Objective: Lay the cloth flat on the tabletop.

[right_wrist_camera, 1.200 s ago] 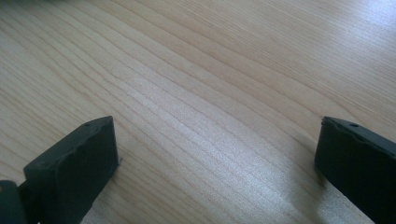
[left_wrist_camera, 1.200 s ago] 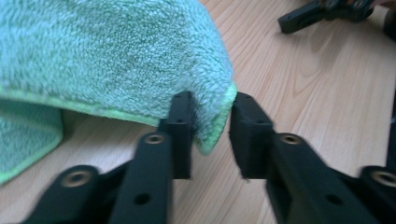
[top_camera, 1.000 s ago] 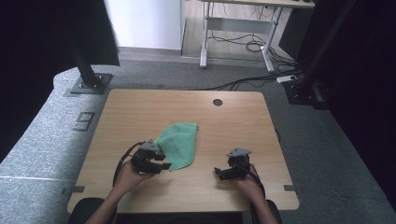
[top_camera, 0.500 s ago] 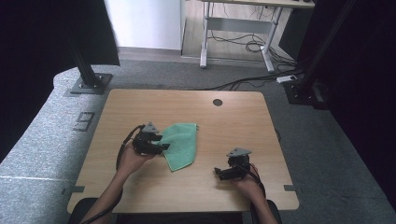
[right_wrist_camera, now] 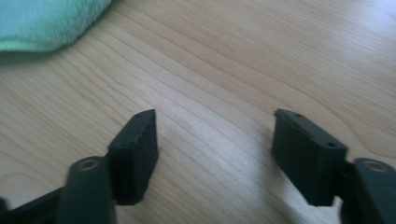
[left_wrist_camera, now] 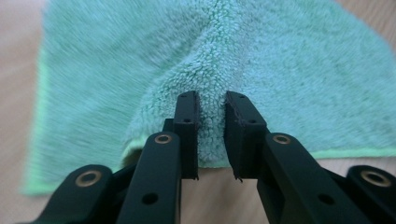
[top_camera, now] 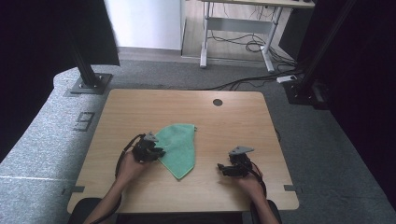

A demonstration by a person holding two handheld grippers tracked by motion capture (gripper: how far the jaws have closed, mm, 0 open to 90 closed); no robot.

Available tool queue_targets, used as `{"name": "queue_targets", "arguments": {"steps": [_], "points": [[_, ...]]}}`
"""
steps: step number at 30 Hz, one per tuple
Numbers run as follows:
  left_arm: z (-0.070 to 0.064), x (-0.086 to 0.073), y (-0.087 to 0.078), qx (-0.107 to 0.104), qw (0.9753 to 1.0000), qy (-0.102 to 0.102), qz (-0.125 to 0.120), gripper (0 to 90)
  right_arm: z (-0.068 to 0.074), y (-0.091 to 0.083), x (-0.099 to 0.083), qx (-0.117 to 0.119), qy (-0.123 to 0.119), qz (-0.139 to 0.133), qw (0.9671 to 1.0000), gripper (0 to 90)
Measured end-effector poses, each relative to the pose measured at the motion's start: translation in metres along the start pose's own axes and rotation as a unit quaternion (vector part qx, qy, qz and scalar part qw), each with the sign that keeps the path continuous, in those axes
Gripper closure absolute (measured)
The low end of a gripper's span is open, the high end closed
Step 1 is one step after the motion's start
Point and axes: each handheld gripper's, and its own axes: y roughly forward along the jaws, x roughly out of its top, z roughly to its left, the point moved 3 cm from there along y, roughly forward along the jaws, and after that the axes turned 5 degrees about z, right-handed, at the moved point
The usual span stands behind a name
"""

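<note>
A green terry cloth [top_camera: 179,147] lies folded on the wooden table [top_camera: 233,121], left of centre. My left gripper [top_camera: 157,153] sits at the cloth's left edge. In the left gripper view its jaws are shut on a raised pinch of the cloth [left_wrist_camera: 212,98], which lifts into a ridge between the pads [left_wrist_camera: 187,133]. My right gripper [top_camera: 223,169] rests low over bare wood to the right of the cloth, open, with nothing between its fingers [right_wrist_camera: 135,151]. A corner of the cloth [right_wrist_camera: 46,23] shows at the top left of the right gripper view.
A round cable hole [top_camera: 217,102] is set near the table's far edge. Black frame posts [top_camera: 84,65] stand on the grey floor at both far corners. A white desk frame with cables [top_camera: 238,32] stands behind.
My left gripper went from the cloth's left side toward the far left and back, and the cloth changed shape, now narrower with a point toward the front. The right gripper stayed put.
</note>
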Motion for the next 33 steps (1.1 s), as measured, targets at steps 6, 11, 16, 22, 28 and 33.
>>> {"name": "queue_targets", "arguments": {"steps": [6,11,16,22,28,33], "points": [[0.001,0.000,-0.012,0.015,0.9995,-0.012,-0.027,45.3,0.004,0.004,0.013,0.010,-0.017,0.021,0.9996,38.1],[0.012,0.007,-0.020,0.040,0.9971,-0.038,-0.053,29.7,0.005,0.011,0.034,0.010,-0.026,0.021,0.9994,42.9],[0.031,-0.002,-0.005,0.065,0.9953,-0.065,-0.030,26.8,0.003,0.024,0.064,0.020,-0.012,0.005,0.9997,48.9],[0.037,-0.009,0.002,0.079,0.9947,-0.062,-0.017,26.7,0.005,0.044,0.096,0.018,-0.008,-0.006,0.9998,53.2],[0.036,-0.012,0.004,0.084,0.9943,-0.057,-0.033,24.5,0.007,0.062,0.123,0.010,-0.008,-0.015,0.9998,54.1],[0.035,-0.015,0.005,0.086,0.9936,-0.057,-0.046,23.7,0.009,0.080,0.139,0.008,-0.004,-0.015,0.9998,50.0]]}}
